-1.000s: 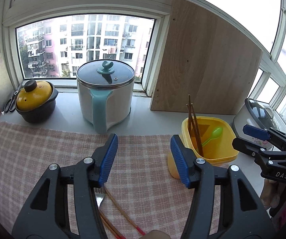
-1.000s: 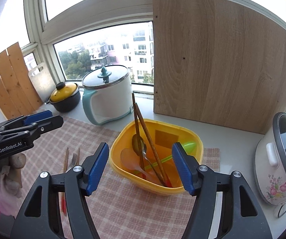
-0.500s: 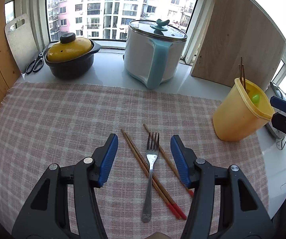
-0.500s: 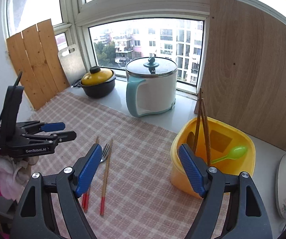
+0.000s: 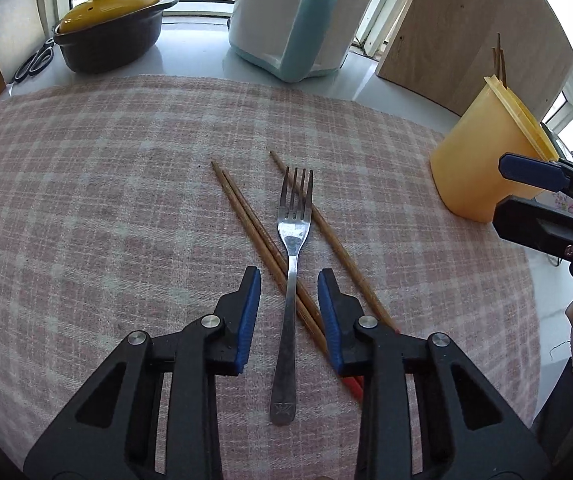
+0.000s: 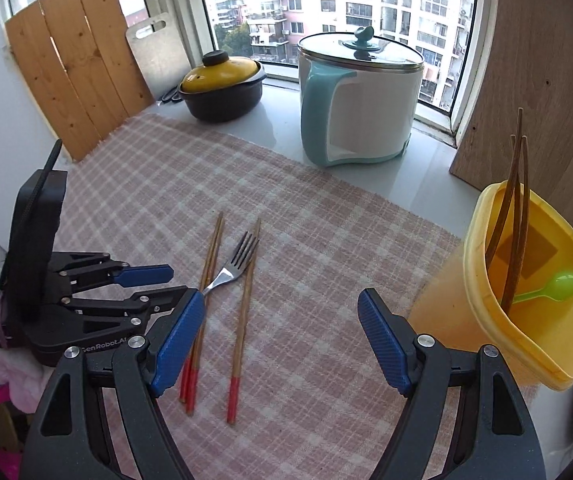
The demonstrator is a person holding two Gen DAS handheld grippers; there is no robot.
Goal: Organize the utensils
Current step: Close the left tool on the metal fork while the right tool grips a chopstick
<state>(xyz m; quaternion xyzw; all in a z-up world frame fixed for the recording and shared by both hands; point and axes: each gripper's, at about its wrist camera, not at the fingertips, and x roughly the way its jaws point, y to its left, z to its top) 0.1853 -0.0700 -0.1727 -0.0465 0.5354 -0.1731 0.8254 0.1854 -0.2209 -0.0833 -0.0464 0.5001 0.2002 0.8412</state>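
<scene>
A metal fork point(image 5: 292, 240) lies on the checked cloth among three red-tipped wooden chopsticks, a pair point(image 5: 254, 220) on its left and a single one point(image 5: 326, 224) on its right. My left gripper point(image 5: 288, 280) is low over the fork's handle. Its jaws are closing with the handle between them, and a gap shows on both sides. In the right wrist view the fork point(image 6: 234, 264) sits just beyond the left gripper point(image 6: 178, 282). My right gripper point(image 6: 282, 300) is open with nothing between its pads, beside the yellow container point(image 6: 486, 312), which holds chopsticks point(image 6: 516, 220) and a green spoon point(image 6: 558, 286).
A white and teal pot point(image 6: 358, 100) and a black pot with a yellow lid point(image 6: 222, 80) stand by the window. Wooden boards point(image 6: 74, 68) lean at the left and a large board point(image 5: 478, 32) at the right. Scissors point(image 5: 34, 64) lie beside the black pot.
My left gripper has come down close over the fork and its jaws have narrowed around the handle. My right gripper has swung left, away from above the yellow container, and opened a little.
</scene>
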